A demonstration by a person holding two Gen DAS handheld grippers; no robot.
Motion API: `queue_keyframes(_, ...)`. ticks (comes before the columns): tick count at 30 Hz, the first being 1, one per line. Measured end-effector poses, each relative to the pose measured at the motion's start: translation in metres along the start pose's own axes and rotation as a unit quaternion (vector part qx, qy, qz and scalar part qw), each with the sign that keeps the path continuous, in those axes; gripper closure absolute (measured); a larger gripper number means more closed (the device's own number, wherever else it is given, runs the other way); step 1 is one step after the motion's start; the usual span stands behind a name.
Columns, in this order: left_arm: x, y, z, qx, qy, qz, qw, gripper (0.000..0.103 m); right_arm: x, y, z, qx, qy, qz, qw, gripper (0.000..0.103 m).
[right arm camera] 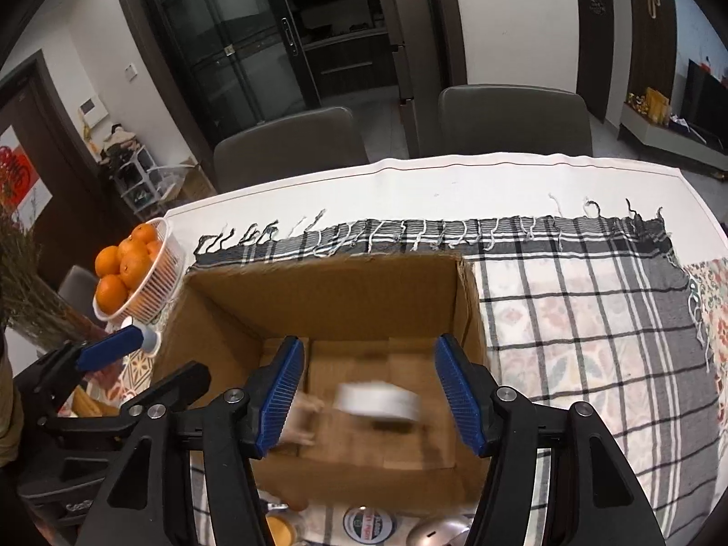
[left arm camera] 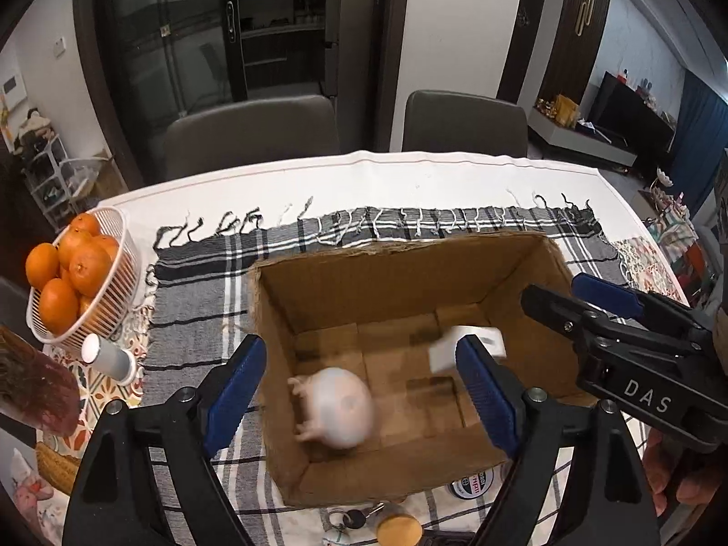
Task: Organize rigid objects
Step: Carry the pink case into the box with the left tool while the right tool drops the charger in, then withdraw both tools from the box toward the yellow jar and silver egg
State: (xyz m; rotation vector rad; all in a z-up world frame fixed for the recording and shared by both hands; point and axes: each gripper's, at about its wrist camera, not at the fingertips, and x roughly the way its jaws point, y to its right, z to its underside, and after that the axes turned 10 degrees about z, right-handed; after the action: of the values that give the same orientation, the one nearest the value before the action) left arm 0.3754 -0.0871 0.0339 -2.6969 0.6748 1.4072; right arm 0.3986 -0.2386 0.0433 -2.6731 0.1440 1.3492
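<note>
An open cardboard box (left arm camera: 400,273) stands on the checked cloth; it also shows in the right wrist view (right arm camera: 327,291). Inside it a blurred white pig-shaped figure (left arm camera: 336,405) lies at the lower left, and a blurred white block (left arm camera: 468,348) is in the air or at the bottom at the right; the block shows blurred in the right wrist view (right arm camera: 377,402). My left gripper (left arm camera: 364,396) is open and empty above the box. My right gripper (right arm camera: 368,396) is open and empty above the box; it also shows in the left wrist view (left arm camera: 573,293).
A white basket of oranges (left arm camera: 82,282) and a white cylinder (left arm camera: 109,359) stand left of the box. Keys (left arm camera: 350,521), a wooden-lidded jar (left arm camera: 398,530) and a round tin (left arm camera: 471,484) lie in front of it. A silver mouse-like object (right arm camera: 437,532) lies near. Two chairs stand behind the table.
</note>
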Motion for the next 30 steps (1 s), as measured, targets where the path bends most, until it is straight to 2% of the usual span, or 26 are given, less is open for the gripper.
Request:
queue_keyframes(5,-0.018,0.003,0.012,0.010,0.027,-0.013,0.9995,0.017,-0.017,0.000,0.007,-0.003,0.025,0.015,1.000,0.042)
queue_keyframes(14,-0.052,0.010,0.037,0.011,0.063,-0.008,0.9979,0.016,-0.051,-0.005,0.023,-0.004,0.061,0.017,0.998,0.041)
queue_keyframes(26,-0.071,0.024,0.074,0.019,0.062,0.013,0.9978,0.016,-0.073,-0.006,0.059,-0.011,0.053,0.010,0.998,0.041)
queue_keyframes(30,-0.070,0.030,0.088,0.024,0.052,0.008,0.9983,0.016,-0.074,0.002,0.071,-0.010,0.045,0.012,0.999,0.041)
